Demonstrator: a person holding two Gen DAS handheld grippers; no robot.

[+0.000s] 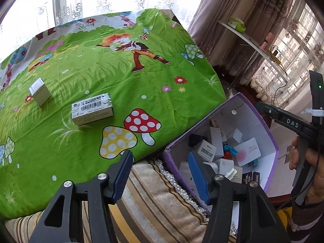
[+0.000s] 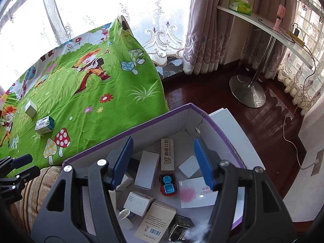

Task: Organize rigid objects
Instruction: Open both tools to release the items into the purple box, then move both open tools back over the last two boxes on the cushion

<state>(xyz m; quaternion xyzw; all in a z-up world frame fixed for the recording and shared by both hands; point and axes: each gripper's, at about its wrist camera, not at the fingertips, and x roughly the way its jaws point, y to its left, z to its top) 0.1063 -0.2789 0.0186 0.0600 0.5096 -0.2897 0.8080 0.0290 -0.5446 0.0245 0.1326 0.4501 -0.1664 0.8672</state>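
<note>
While both tools stand with their blue-padded jaws parted and nothing between them, the right gripper hangs over the purple-rimmed white cardboard box, and the left gripper sits above the striped beige cushion at the box's near corner. Each gripper's black frame cuts off the lower part of its own view, hiding several small cartons in the box; a red and blue toy car, a tall cream carton with printed characters and a pink-blotched white card show clearly. Beyond the box's left wall lies the green cartoon-printed cloth, mostly bare, its right edge dropping towards dark wooden floor. Two items rest on it, well apart from the box: a flat green-and-white barcode carton and, just beyond it, a small white cube box, whose print is too small to read.
</note>
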